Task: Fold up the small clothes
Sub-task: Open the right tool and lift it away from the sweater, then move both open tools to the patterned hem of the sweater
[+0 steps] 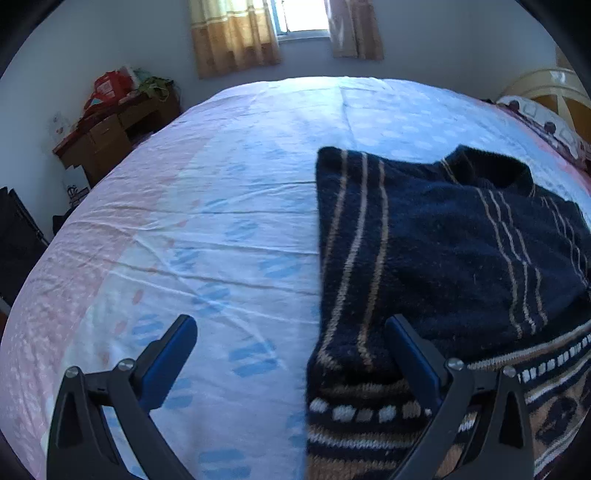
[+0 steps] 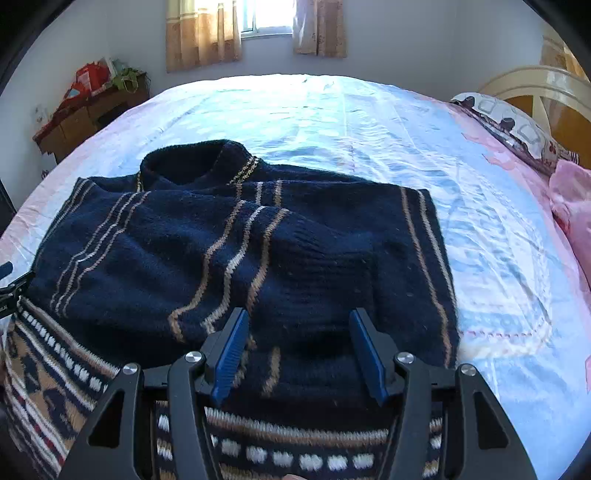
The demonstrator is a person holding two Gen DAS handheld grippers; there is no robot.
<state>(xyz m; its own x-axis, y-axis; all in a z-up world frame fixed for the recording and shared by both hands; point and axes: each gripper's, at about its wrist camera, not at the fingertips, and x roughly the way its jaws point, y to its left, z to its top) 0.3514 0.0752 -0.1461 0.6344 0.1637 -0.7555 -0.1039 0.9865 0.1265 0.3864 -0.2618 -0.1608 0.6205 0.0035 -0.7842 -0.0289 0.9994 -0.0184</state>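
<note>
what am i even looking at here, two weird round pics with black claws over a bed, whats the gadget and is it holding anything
No robot here: a person holds a hand-held gripper in each hand, each with a wide-angle camera looking along its jaws, hence the round pictures.

One picture is from the left gripper: jaws wide open, one blue finger over the bed sheet, the other over the sweater's edge.

The other is from the right gripper: jaws apart above the sweater, gripping nothing.

On the bed lies a dark navy knitted sweater with tan stripes, its sleeves folded in over the body. Nothing is held. Behind are a pillow, a wooden desk and a curtained window.
</note>
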